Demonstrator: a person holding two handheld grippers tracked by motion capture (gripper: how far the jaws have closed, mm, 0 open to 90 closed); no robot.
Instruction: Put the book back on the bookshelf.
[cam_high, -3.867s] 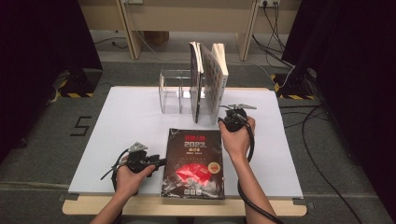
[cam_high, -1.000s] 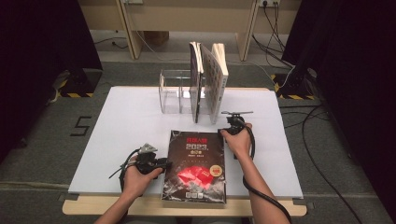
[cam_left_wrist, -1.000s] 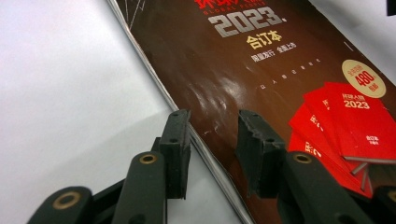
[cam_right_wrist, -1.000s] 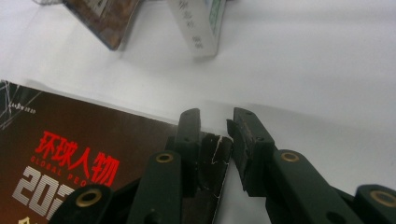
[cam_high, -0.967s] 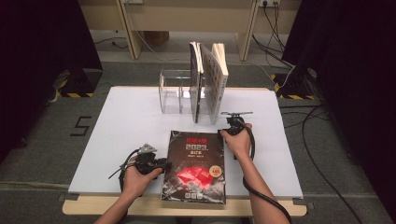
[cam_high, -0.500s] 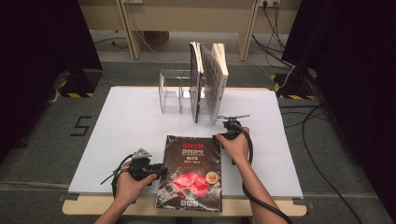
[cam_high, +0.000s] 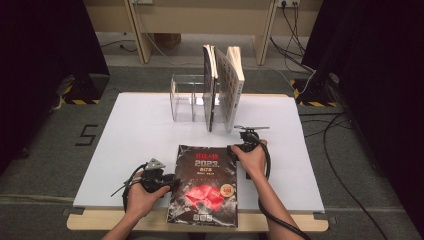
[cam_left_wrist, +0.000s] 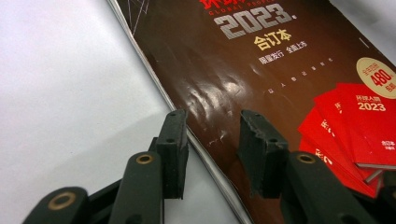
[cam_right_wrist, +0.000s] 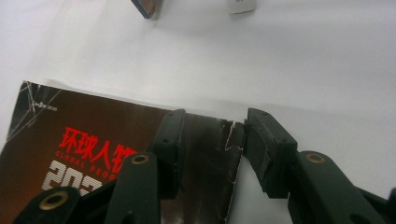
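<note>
After the jaws of the right gripper (cam_high: 236, 148) had just been opening, stood spread astride the book's (cam_high: 206, 187) corner. Left gripper (cam_high: 174, 181) spread too, straddling its spine edge. Slid nearer, skewed; likely needed regripping.

A dark book (cam_high: 206, 186) with a red cover design lies flat on the white desk (cam_high: 130, 135), near its front edge. The left hand-held gripper (cam_high: 172, 181) sits at the book's left edge, the right hand-held gripper (cam_high: 235, 150) at its top right corner. Farther back stands a clear rack (cam_high: 187, 99) (two books (cam_high: 224, 87) upright at its right end).
</note>
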